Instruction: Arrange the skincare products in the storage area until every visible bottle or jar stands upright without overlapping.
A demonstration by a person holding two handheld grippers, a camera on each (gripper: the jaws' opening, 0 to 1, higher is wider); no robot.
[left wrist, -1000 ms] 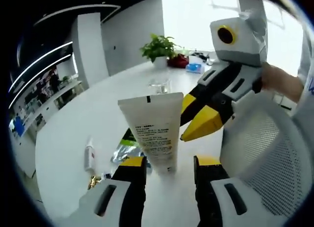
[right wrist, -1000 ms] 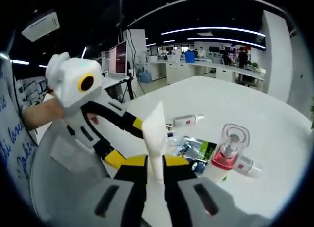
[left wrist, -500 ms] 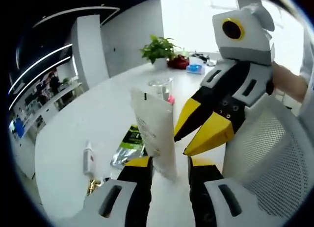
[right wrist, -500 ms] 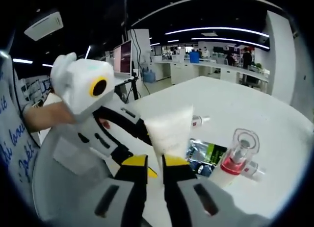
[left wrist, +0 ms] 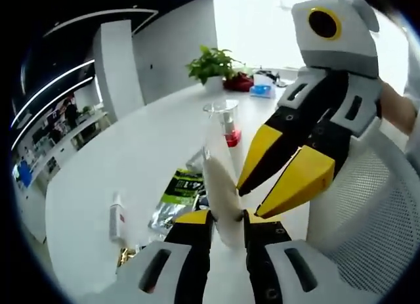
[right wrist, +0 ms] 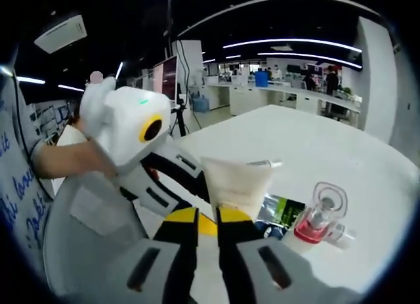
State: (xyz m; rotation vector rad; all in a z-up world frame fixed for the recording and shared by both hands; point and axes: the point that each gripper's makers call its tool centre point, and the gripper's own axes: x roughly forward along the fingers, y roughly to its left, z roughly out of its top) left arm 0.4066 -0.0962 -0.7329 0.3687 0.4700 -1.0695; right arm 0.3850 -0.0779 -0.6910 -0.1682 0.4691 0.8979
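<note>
On the white table (left wrist: 151, 146) we judge the work barely begun: one small bottle (left wrist: 116, 217) lies flat at the near left, sachets (left wrist: 176, 194) lie loose, and just one red-collared pump bottle (left wrist: 225, 120) stands upright beyond them. We hold the tube (left wrist: 222, 192) above the table, both tongs clamped on it: the left gripper (left wrist: 226, 220) low down, the right gripper (right wrist: 206, 220) from the other side, jaws nearly closed.

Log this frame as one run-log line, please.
left gripper: shut on cream tube | right gripper: shut on cream tube | pump bottle: upright on table
</note>
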